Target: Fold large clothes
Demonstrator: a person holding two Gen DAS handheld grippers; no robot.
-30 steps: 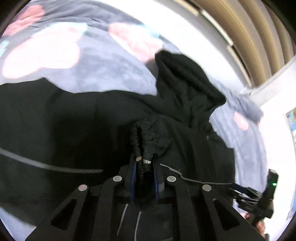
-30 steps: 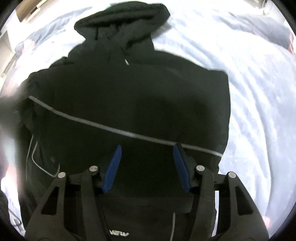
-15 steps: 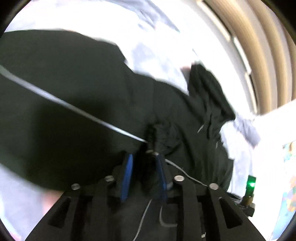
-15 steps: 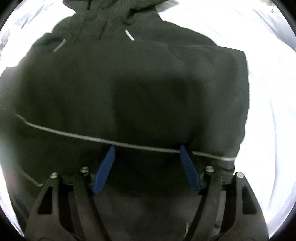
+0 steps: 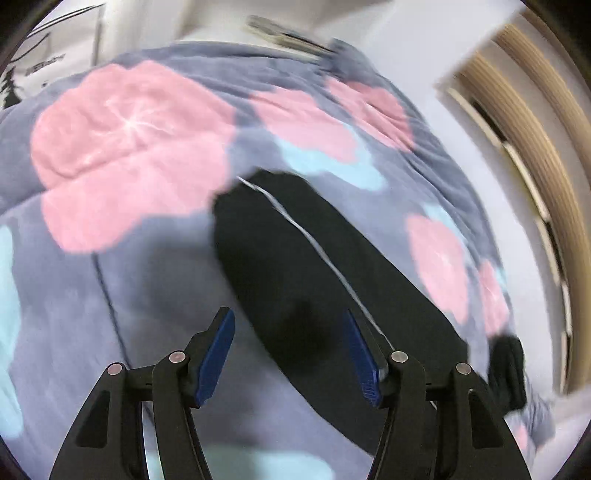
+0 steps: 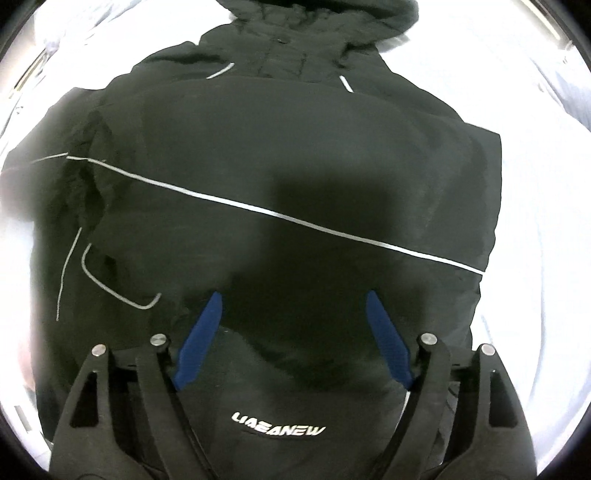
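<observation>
**Black hooded jacket laid on a bed, both grippers open above it**

Right wrist view: the black jacket (image 6: 295,177) lies spread flat on the pale bed cover (image 6: 546,258), hood (image 6: 317,22) at the far end, filling most of the frame. A thin reflective stripe (image 6: 258,210) runs diagonally across the folded-over panel, and a white logo (image 6: 279,430) sits on the near part, between the gripper arms. The right gripper (image 6: 293,321) hovers over the garment with its blue fingers (image 6: 201,332) spread wide — nothing is held between them.

Left wrist view: a long black part of the jacket (image 5: 314,277), edged by a light stripe (image 5: 317,251), lies diagonally on a grey blanket (image 5: 110,295) printed with pink flowers (image 5: 125,147) and pale blue patches. The left gripper (image 5: 288,347) is likewise wide open and empty — its blue fingers (image 5: 216,354) stand one to each side of the black fabric's near portion. Whether they touch the cloth cannot be told. A ribbed tan headboard (image 5: 546,155) rises at the right edge. This view is blurred.
</observation>
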